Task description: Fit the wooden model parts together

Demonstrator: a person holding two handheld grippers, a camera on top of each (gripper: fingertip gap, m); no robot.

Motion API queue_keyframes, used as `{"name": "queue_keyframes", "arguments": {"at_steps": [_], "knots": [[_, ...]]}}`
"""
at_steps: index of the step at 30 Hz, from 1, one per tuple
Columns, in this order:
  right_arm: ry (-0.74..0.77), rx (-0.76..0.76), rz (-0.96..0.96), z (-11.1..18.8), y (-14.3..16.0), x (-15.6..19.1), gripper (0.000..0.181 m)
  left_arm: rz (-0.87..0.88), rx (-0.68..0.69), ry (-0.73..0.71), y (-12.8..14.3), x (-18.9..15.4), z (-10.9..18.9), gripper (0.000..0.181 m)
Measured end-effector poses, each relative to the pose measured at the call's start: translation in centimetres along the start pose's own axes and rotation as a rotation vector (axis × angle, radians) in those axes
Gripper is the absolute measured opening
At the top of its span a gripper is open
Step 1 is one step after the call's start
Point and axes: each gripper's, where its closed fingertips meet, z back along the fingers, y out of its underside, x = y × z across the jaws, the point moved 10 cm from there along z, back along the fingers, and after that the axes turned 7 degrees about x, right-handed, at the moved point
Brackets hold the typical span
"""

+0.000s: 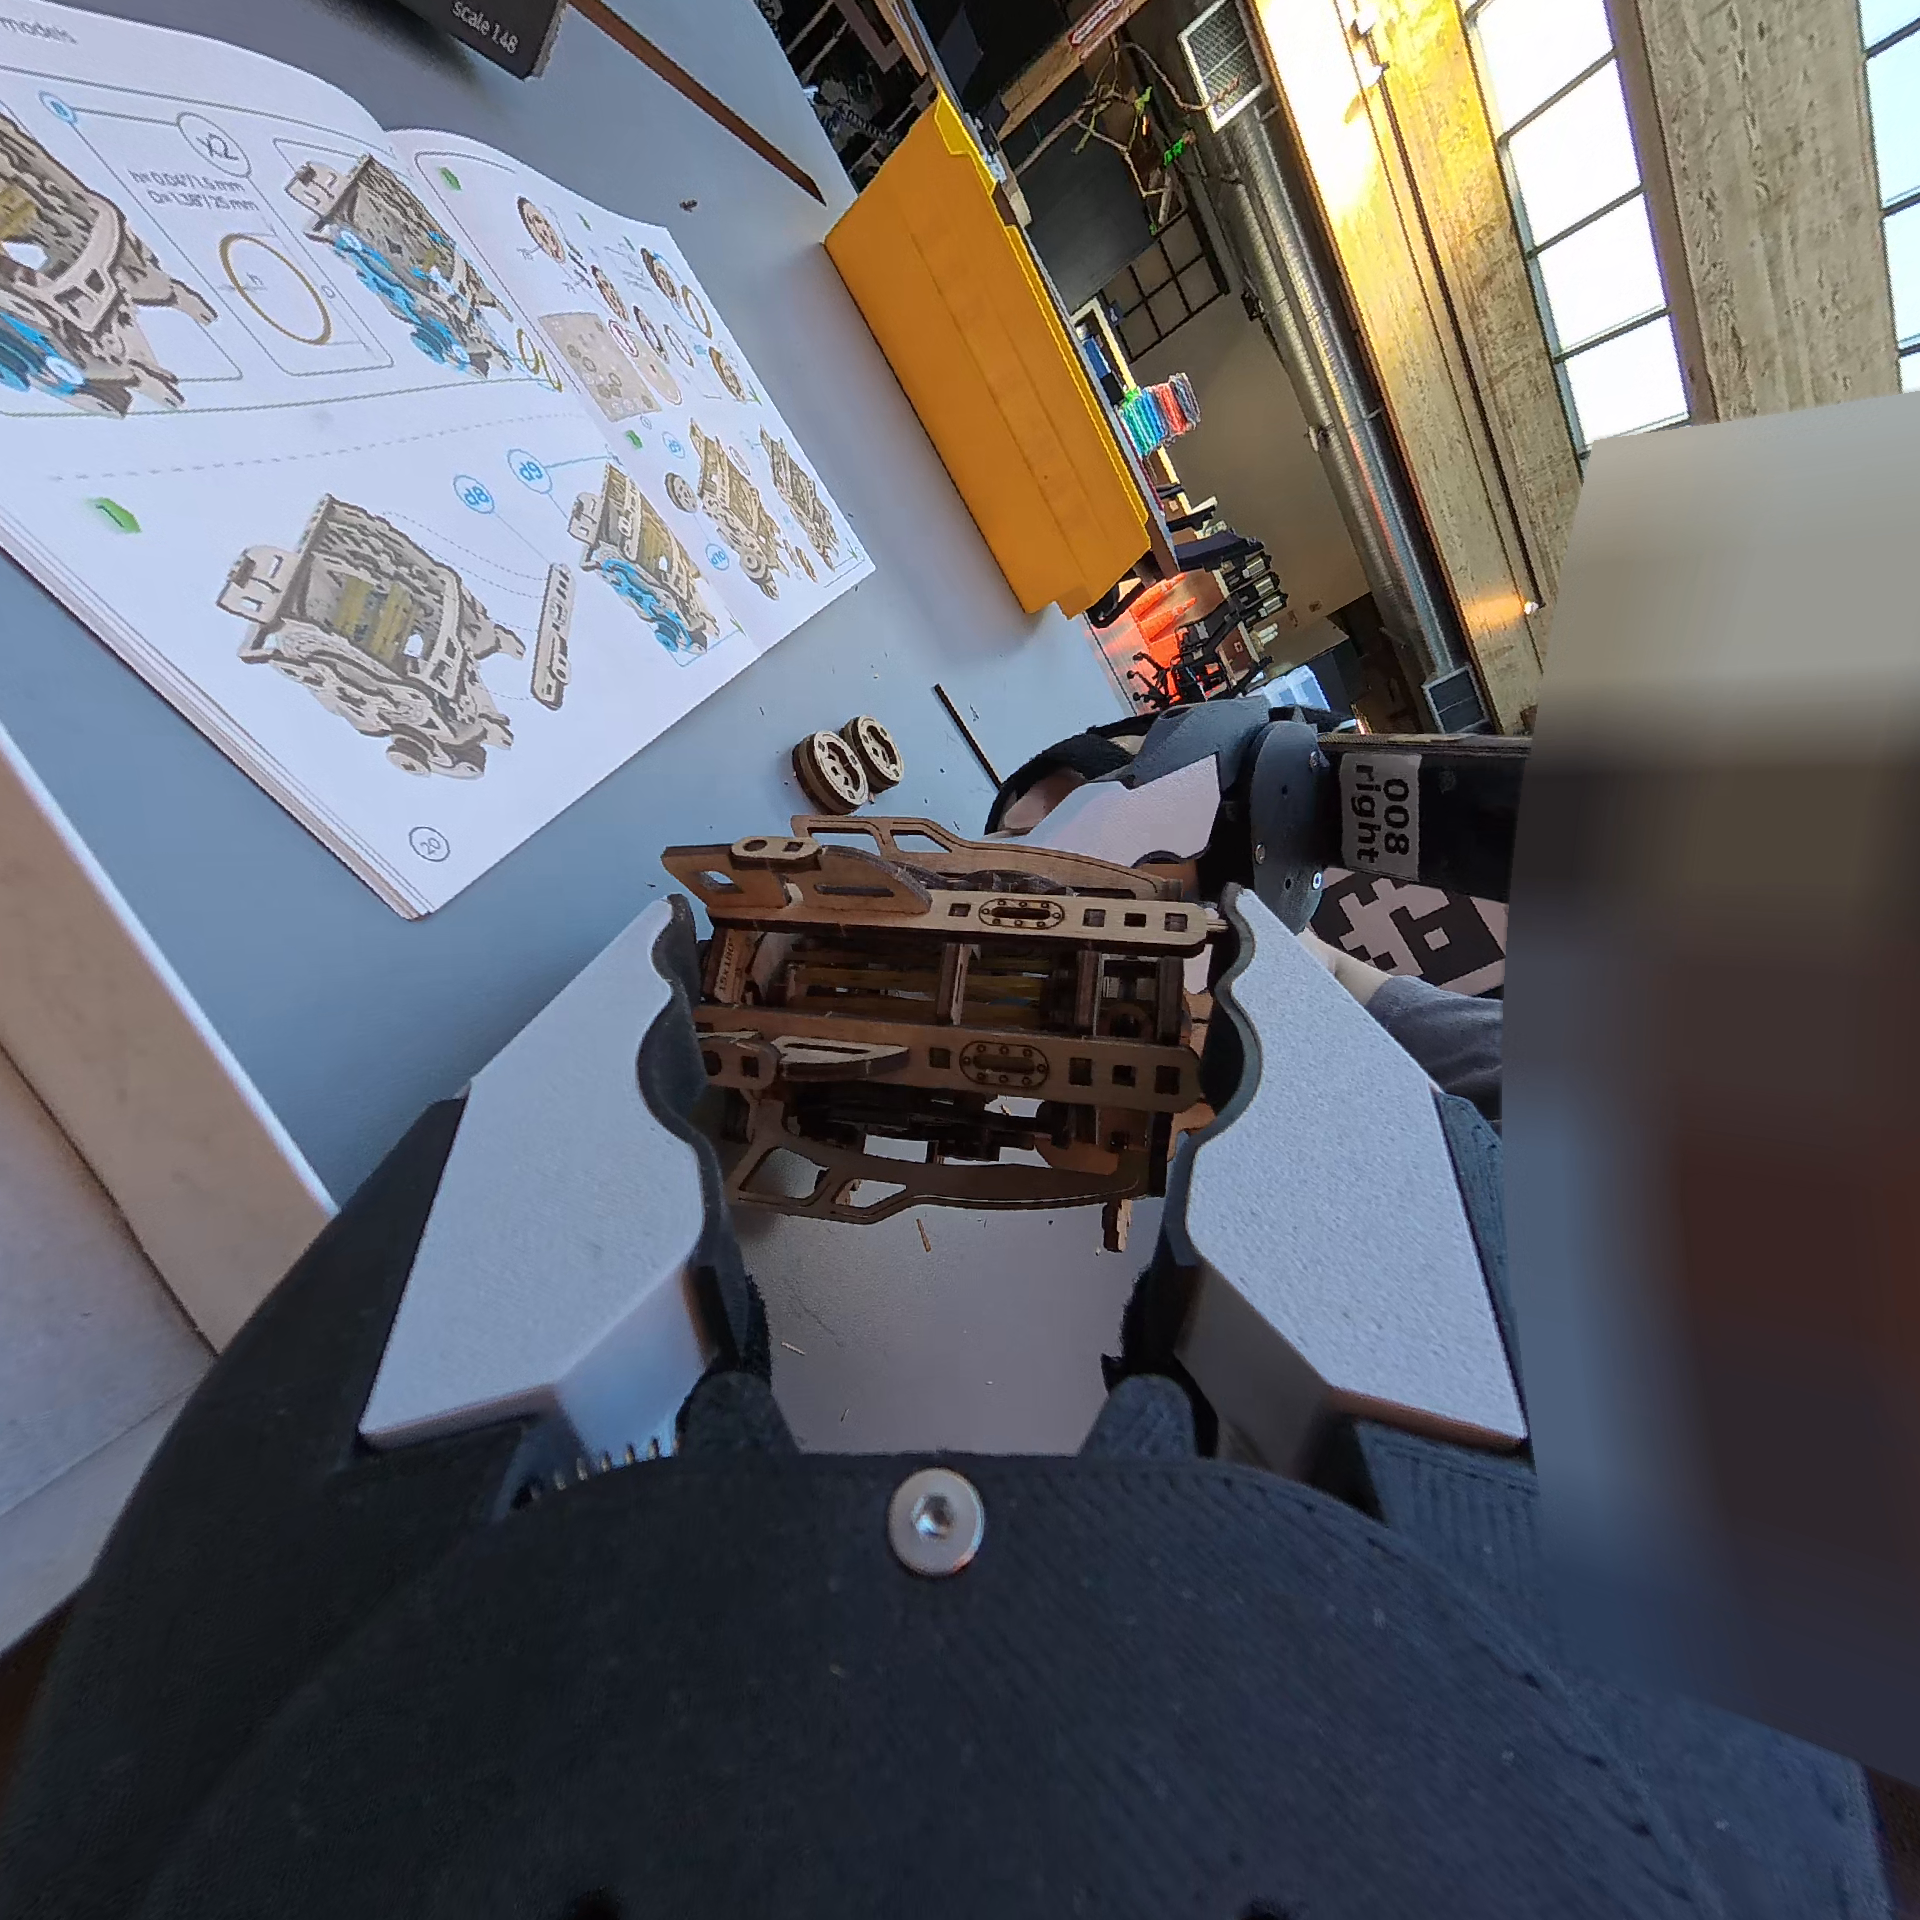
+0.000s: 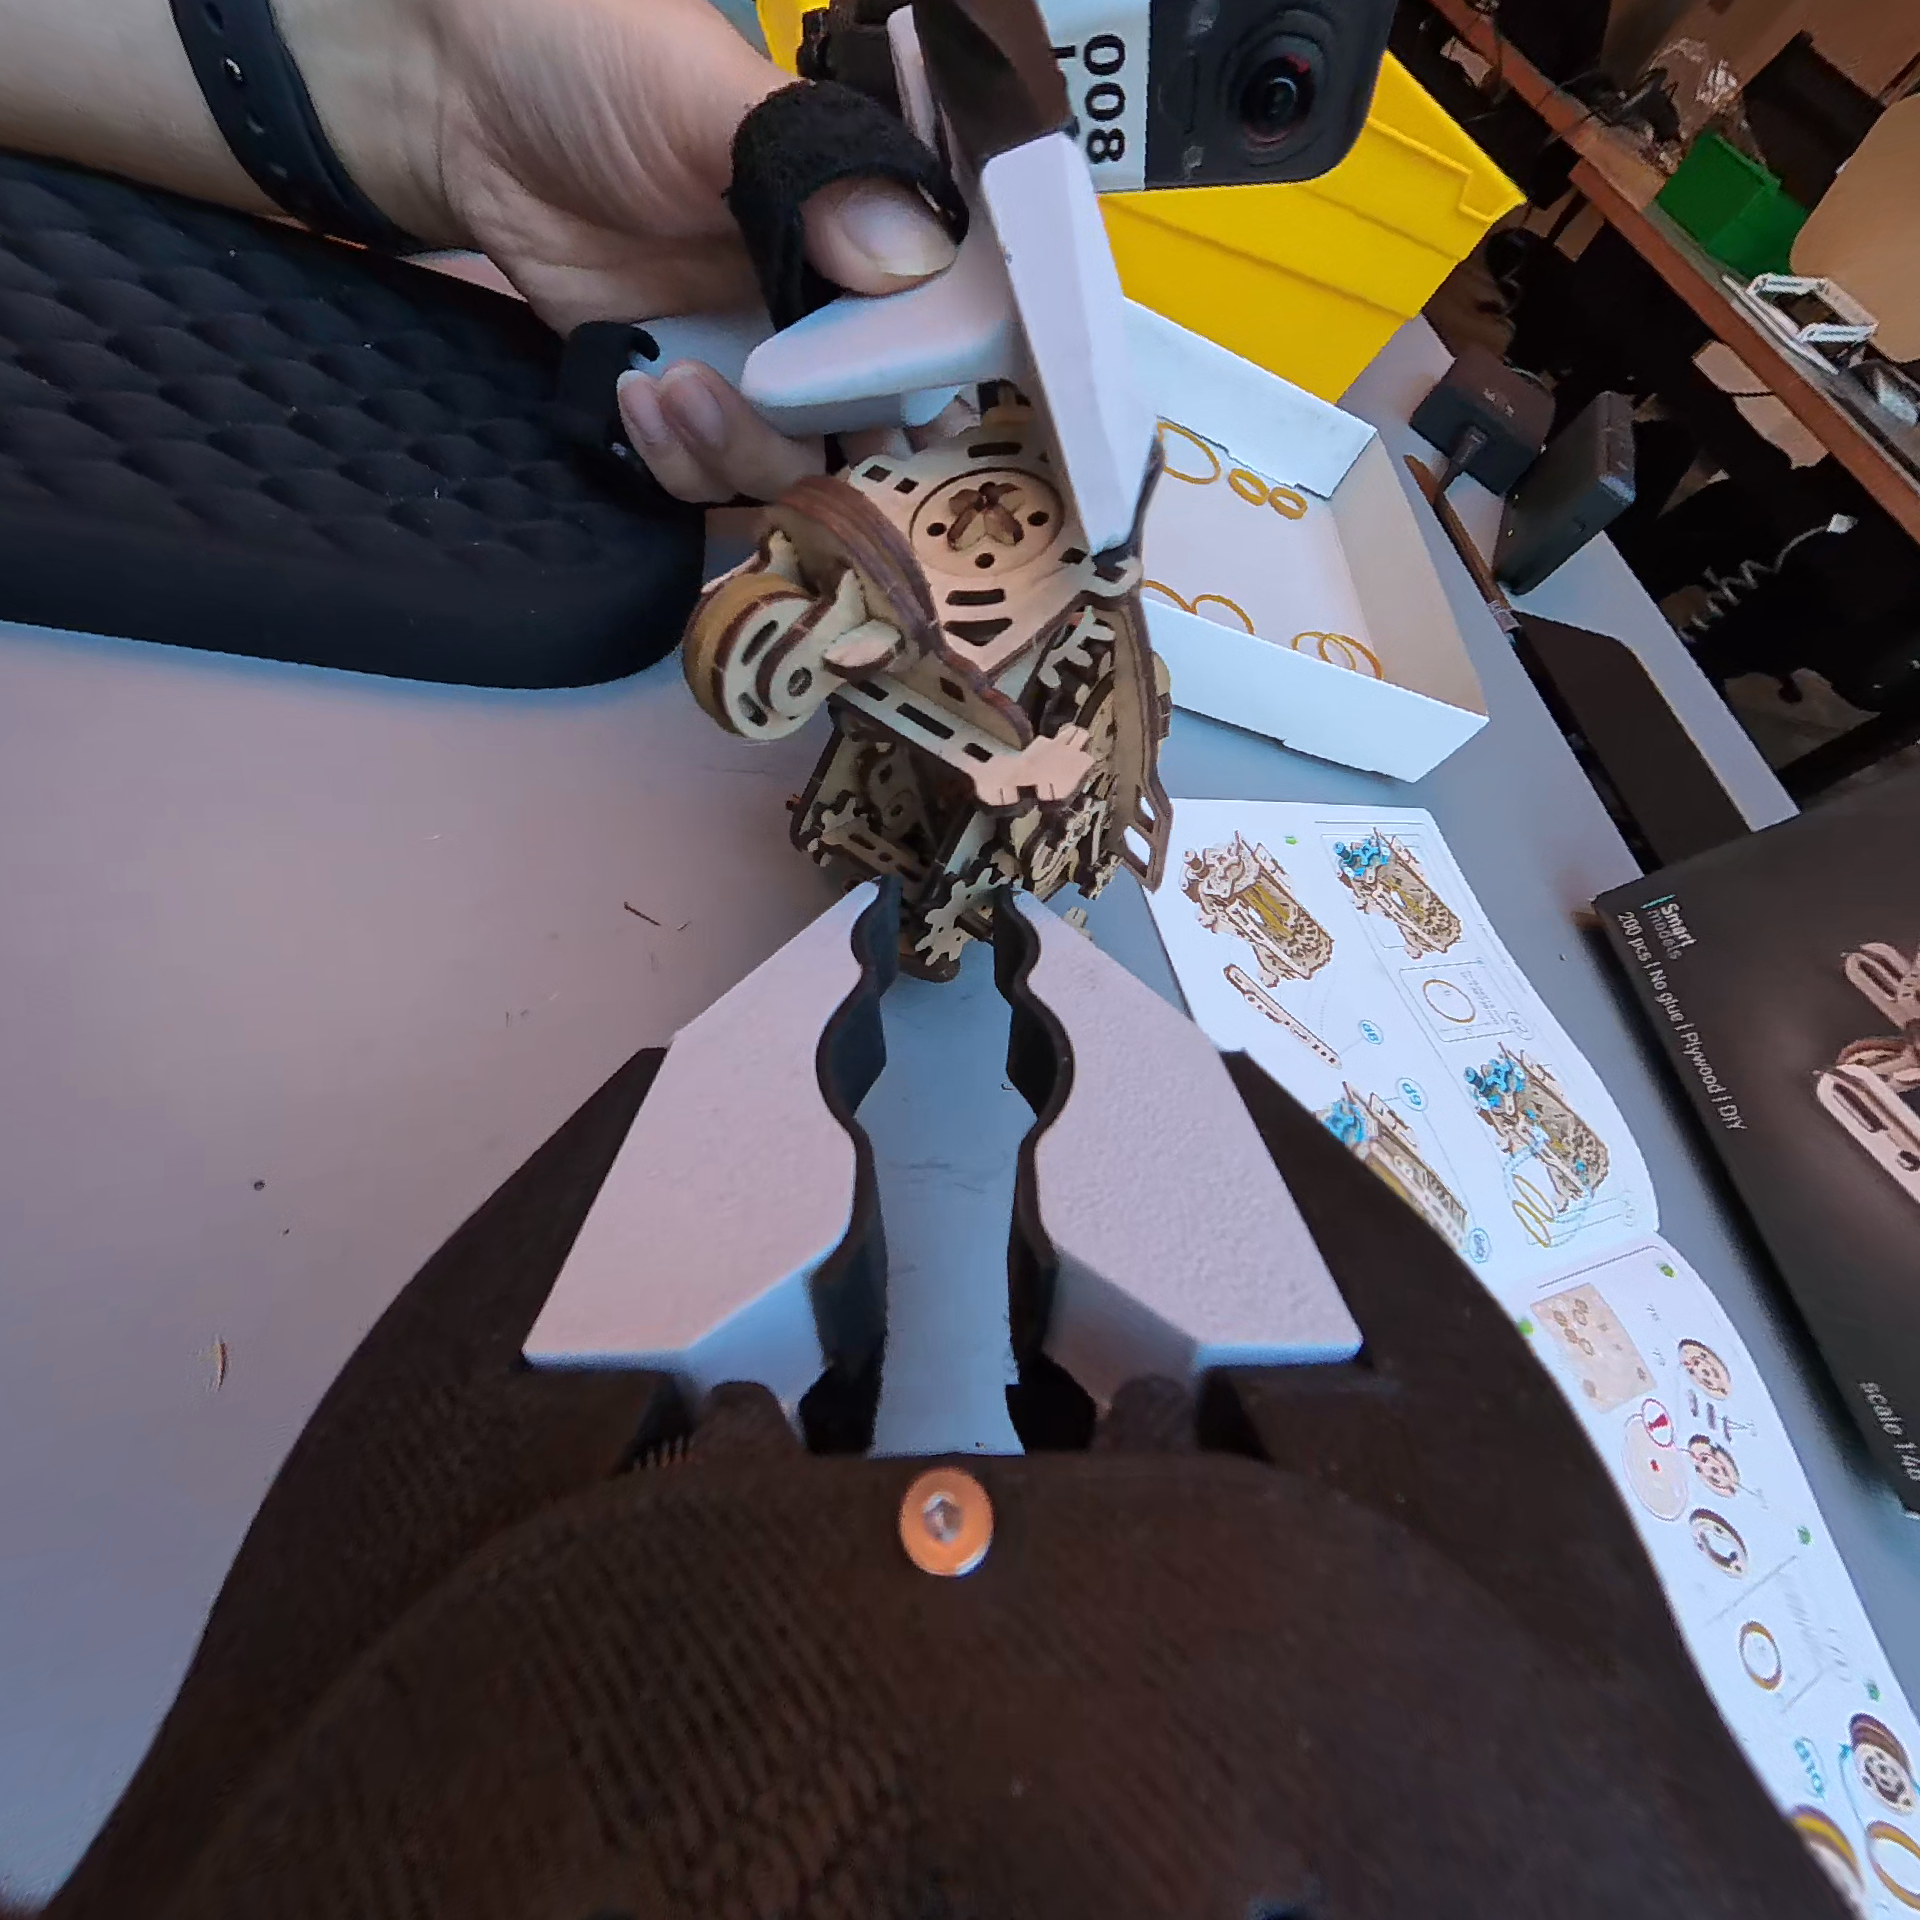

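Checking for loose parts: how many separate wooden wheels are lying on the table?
2: loose wooden wheels lying side by side on the grey table, between the instruction booklet and the wooden model. Others may be hidden.

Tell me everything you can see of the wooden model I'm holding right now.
The wooden model is a partly built laser-cut plywood assembly: pale slotted side bars with dark burnt edges, curved frame plates, inner gears and yellowish bands. In the right wrist view a wheel sits on one side and a round patterned plate on the end. It is held above the grey table, clamped end to end by the left gripper. The right gripper closes narrowly at its lower edge; contact there is unclear.
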Motion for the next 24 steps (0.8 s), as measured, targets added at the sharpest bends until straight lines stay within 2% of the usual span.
{"name": "queue_keyframes", "arguments": {"at_steps": [5, 11, 16, 24], "knots": [[-0.004, -0.011, 0.056, 0.0, 0.0, 0.3, 0.016, 0.001, 0.003, 0.010, 0.0, 0.0, 0.0, 0.097], [-0.028, -0.016, -0.003, 0.0, 0.2, 0.0, 0.017, 0.003, 0.000, 0.008, 0.0, 0.0, 0.0, 0.097], [-0.015, -0.037, 0.122, -0.1, 0.6, 0.4, 0.026, 0.004, -0.001, 0.008, 0.0, 0.0, 0.0, 0.096], [-0.256, -0.123, -0.218, 0.2, 1.3, -1.5, 0.029, 0.001, 0.001, 0.007, 0.0, 0.0, 0.0, 0.097]]}}
